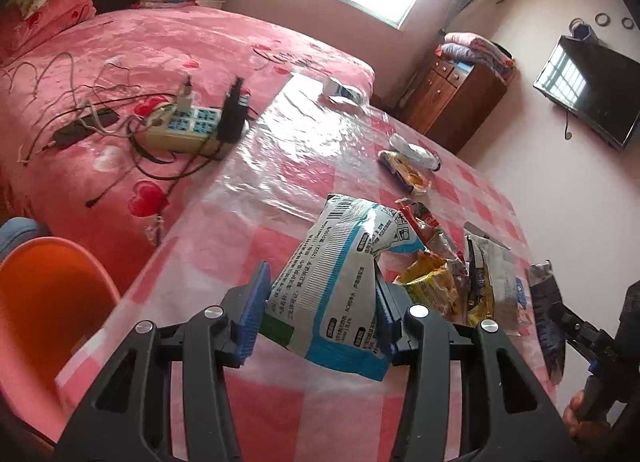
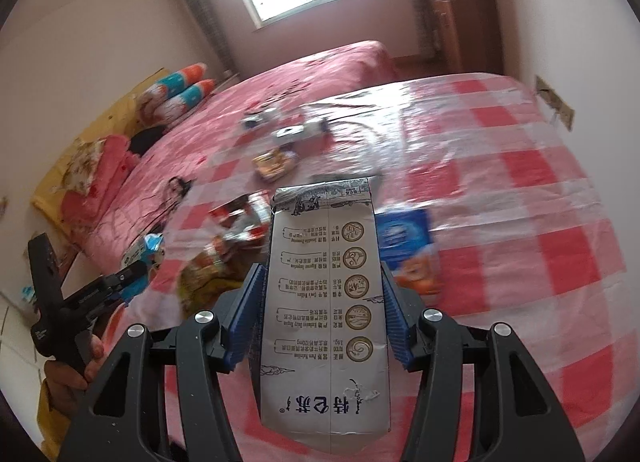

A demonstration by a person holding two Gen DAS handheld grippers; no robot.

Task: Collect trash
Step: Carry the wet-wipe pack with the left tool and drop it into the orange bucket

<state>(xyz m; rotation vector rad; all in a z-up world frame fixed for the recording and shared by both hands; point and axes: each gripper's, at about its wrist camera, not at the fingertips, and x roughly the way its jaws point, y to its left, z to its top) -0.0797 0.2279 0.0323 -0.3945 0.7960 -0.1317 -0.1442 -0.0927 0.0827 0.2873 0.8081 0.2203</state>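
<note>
Milk carton (image 2: 326, 314) is clamped between the right gripper (image 2: 320, 310) jaws, raised over the checked tabletop (image 2: 540, 197). Crumpled white-and-blue wrapper (image 1: 340, 282) is pinched by the left gripper (image 1: 320, 314) jaws. Loose wrappers (image 1: 440, 262) are left heaped on the tabletop just beyond.

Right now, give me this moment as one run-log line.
left gripper: shut on white-and-blue wrapper | right gripper: shut on milk carton | both lifted | wrapper pile remains on checked table
</note>
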